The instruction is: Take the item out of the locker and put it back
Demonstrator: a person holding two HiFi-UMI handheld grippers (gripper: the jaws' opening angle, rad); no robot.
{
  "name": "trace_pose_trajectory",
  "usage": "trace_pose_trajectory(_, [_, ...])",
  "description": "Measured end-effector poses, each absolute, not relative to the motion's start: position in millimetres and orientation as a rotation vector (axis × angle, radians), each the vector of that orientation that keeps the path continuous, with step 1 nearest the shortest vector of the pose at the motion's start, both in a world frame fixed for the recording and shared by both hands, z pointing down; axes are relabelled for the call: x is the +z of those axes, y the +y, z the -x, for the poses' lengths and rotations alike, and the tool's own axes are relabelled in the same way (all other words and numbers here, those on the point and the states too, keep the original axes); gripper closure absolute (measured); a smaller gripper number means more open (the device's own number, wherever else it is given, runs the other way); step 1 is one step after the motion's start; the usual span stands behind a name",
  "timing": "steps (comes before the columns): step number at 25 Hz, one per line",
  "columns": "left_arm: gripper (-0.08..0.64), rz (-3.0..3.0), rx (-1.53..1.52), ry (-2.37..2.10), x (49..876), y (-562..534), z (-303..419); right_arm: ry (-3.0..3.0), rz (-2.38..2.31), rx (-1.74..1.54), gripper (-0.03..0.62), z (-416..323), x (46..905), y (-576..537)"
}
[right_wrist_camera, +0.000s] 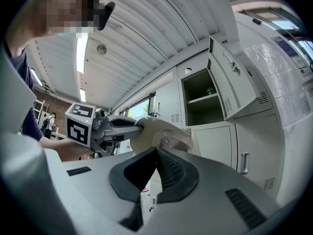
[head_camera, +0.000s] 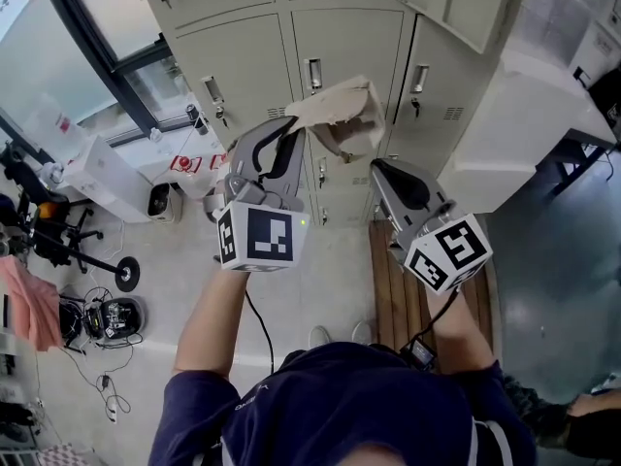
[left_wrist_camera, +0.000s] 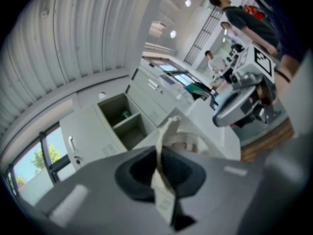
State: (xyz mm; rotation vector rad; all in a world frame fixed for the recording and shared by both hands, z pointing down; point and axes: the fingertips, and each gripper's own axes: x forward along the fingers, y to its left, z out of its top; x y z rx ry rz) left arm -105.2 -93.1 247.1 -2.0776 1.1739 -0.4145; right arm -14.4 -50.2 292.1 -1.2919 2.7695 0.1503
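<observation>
A crumpled beige bag (head_camera: 342, 115) hangs in front of the grey lockers, and my left gripper (head_camera: 287, 136) is shut on its edge. The left gripper view shows a thin fold of the bag (left_wrist_camera: 167, 133) pinched between the dark pads. Up and to the left stands the open locker (left_wrist_camera: 122, 119) with a shelf and a small green thing inside. My right gripper (head_camera: 380, 169) is beside the bag, level, with its jaws shut and nothing in them. From the right gripper view I see the left gripper (right_wrist_camera: 122, 126), the bag (right_wrist_camera: 159, 133) and the open locker (right_wrist_camera: 204, 99) with its door (right_wrist_camera: 234, 80) swung out.
A wooden slatted bench (head_camera: 406, 294) runs below the right gripper. A white cabinet (head_camera: 505, 129) stands to the right of the lockers. Cables and wheeled gear (head_camera: 107, 314) lie on the floor at left. People (left_wrist_camera: 244, 21) stand in the room behind.
</observation>
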Motion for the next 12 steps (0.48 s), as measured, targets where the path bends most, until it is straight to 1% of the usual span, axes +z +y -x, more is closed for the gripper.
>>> trace_pose_trajectory(12, [0.541, 1.985, -0.429, 1.245, 223.5, -101.8, 63.3, 2.792, 1.210, 0.182, 0.588, -38.8, 283.8, -59.6])
